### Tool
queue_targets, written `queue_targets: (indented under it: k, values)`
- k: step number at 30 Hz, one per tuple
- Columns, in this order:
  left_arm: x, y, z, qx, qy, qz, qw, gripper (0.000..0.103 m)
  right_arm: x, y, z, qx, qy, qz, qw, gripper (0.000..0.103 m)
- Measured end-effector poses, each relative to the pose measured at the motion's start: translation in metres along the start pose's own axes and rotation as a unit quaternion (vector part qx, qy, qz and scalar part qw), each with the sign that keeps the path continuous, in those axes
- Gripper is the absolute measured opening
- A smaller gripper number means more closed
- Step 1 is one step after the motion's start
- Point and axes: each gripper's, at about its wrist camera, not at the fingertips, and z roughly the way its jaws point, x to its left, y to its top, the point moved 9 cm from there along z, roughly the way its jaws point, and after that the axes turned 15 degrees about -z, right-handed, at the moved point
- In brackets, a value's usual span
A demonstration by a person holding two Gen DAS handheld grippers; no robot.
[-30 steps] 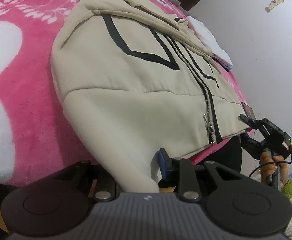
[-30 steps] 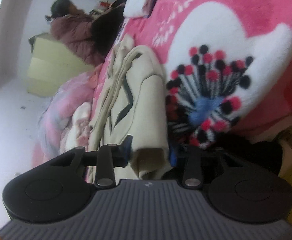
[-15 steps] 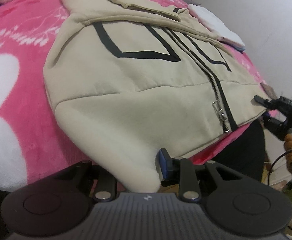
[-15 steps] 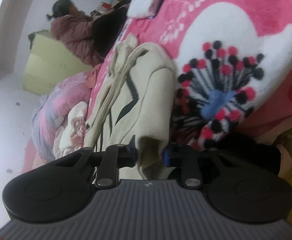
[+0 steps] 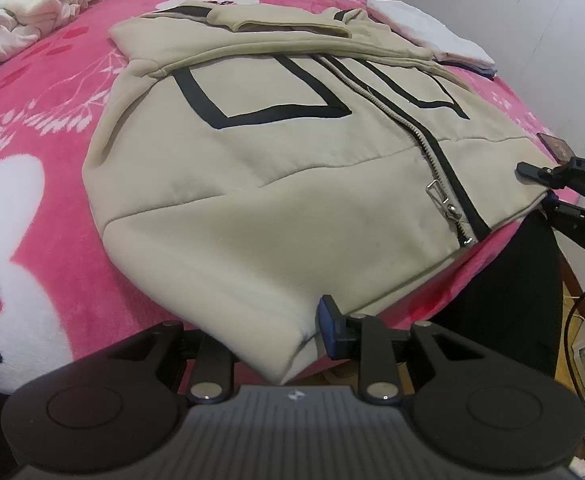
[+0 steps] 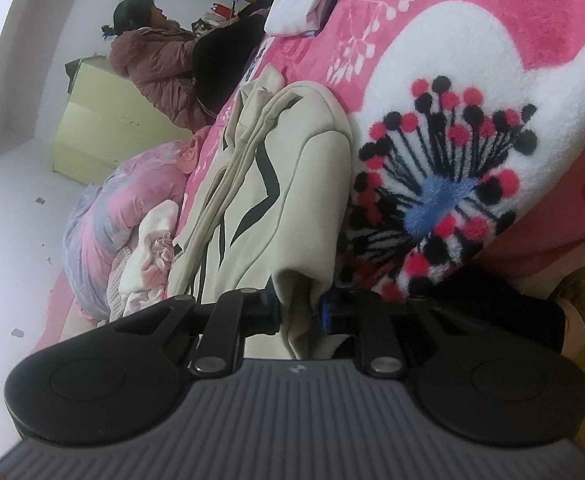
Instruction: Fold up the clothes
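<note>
A beige zip-up jacket (image 5: 292, 160) with black lines lies front up on the pink blanket (image 5: 32, 120). My left gripper (image 5: 268, 340) is shut on the near left corner of its hem, and the fabric hides the left finger. In the right wrist view the jacket (image 6: 292, 200) runs away along the bed edge. My right gripper (image 6: 298, 312) has the other hem corner between its pads, and its jaws are closing on the cloth. The left wrist view also shows the right gripper (image 5: 544, 188) at the jacket's right corner.
A folded white stack (image 5: 424, 32) lies at the far right of the bed and loose pale clothes (image 5: 32, 12) at the far left. A small dark flat object (image 5: 554, 146) sits near the right edge. A person (image 6: 160, 64) sits beyond the bed by a yellow-green cabinet (image 6: 100, 132).
The left gripper has risen and rolled with the hem corner, so more of the jacket and bed shows. The right gripper's jaws have narrowed onto the hem fabric.
</note>
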Motion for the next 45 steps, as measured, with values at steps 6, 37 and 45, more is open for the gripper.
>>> queue_targets:
  k: [6,37,45]
  values:
    - [-0.004,-0.001,0.001,-0.002,0.017,0.013,0.9998,0.026,0.0,0.0,0.0,0.001,0.002,-0.01,1.0,0.015]
    - [-0.014,0.0,-0.022,-0.045,-0.005,0.05,0.9977,0.009,0.025,0.016,-0.009,-0.01,0.022,-0.082,0.996,0.01]
    - [-0.009,0.02,-0.052,-0.078,-0.1,0.002,0.9918,0.007,0.037,0.024,-0.012,-0.025,0.039,-0.072,0.996,0.01]
